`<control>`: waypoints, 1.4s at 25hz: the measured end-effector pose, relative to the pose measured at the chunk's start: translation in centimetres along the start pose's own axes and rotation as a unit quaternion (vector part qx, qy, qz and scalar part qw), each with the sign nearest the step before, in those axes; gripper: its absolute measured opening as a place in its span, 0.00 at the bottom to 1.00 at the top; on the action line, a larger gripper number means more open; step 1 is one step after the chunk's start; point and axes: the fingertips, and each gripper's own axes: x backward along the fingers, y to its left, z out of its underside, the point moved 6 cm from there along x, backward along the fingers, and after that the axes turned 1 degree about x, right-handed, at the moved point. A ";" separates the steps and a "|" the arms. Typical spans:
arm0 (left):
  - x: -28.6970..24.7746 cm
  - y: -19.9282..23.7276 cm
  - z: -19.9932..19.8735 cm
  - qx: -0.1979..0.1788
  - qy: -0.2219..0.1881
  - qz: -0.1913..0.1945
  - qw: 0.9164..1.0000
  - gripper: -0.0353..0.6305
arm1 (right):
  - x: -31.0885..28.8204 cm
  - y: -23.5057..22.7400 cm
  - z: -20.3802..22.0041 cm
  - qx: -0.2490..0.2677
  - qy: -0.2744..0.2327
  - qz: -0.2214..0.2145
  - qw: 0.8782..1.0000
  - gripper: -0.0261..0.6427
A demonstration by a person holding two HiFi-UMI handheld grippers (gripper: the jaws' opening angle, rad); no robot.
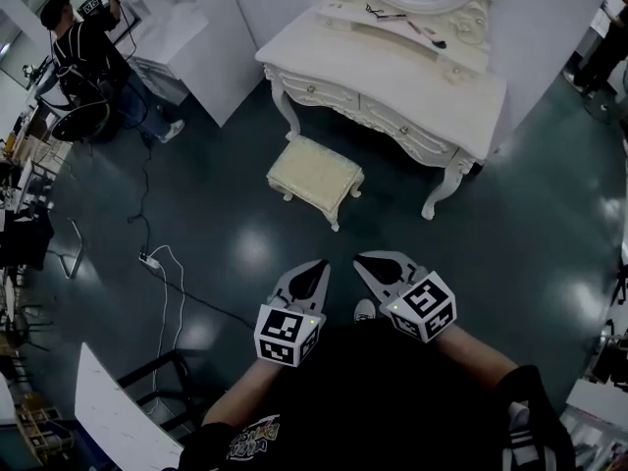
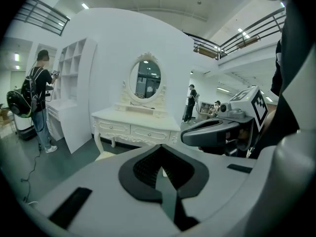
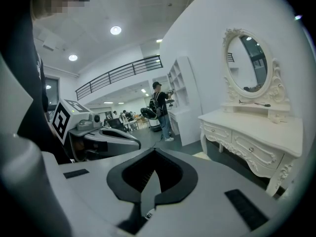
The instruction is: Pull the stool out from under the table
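Observation:
The cream cushioned stool [image 1: 314, 177] stands on the dark floor just in front of the white dressing table [image 1: 392, 81], beside its left front leg. A sliver of the stool [image 2: 105, 155] shows in the left gripper view, below the table [image 2: 136, 124]. My left gripper [image 1: 319, 266] and right gripper [image 1: 365, 260] hang side by side close to my body, well short of the stool. Both are shut with nothing in them. The left gripper [image 2: 161, 152] points toward the table. In the right gripper view, the right gripper [image 3: 154, 154] has the table [image 3: 256, 132] at its right.
A person with a backpack [image 1: 88, 57] stands far left near a white shelf unit [image 1: 196, 27]. A cable and power strip [image 1: 152, 258] lie on the floor at left. A white panel [image 1: 118, 410] leans at the lower left. An oval mirror [image 2: 145, 78] tops the table.

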 end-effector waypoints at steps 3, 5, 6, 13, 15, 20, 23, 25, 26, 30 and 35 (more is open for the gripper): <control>-0.5 -0.7 0.0 -0.002 0.003 0.000 1.000 0.06 | 0.5 -0.6 0.4 -0.002 0.000 0.000 1.000 0.08; -1.0 -1.4 0.3 -0.005 0.006 0.005 1.000 0.06 | 1.0 -0.9 0.6 -0.003 0.002 0.000 1.000 0.08; -1.2 -1.7 0.3 -0.010 0.006 0.008 1.000 0.06 | 1.2 -1.2 0.8 -0.002 0.002 0.002 1.000 0.08; -2.5 -2.2 0.3 -0.016 0.007 0.021 1.000 0.06 | 2.2 -2.2 1.6 -0.007 0.001 0.019 1.000 0.08; -2.8 -2.3 0.3 -0.017 0.008 0.024 1.000 0.06 | 2.3 -2.3 1.4 -0.010 0.000 0.022 1.000 0.08; -3.3 -2.4 0.2 -0.017 0.009 0.029 0.999 0.06 | 2.3 -2.5 1.4 -0.015 0.001 0.022 1.000 0.08; -3.4 -2.2 0.1 -0.015 0.011 0.028 0.999 0.06 | 2.1 -2.6 1.4 -0.014 0.002 0.020 1.000 0.08; -3.4 -2.2 0.2 -0.014 0.012 0.027 0.999 0.06 | 1.9 -2.4 1.4 -0.017 0.002 0.017 1.000 0.08; -3.4 -2.1 0.2 -0.015 0.013 0.028 0.999 0.06 | 1.9 -2.4 1.5 -0.017 0.002 0.016 1.000 0.08; -3.6 -1.9 0.3 -0.012 0.014 0.024 1.000 0.06 | 1.5 -2.7 1.6 -0.019 0.003 0.013 1.000 0.08; -3.6 -1.8 0.2 -0.019 0.020 0.027 0.999 0.06 | 1.2 -2.9 1.9 -0.016 0.005 0.012 1.000 0.08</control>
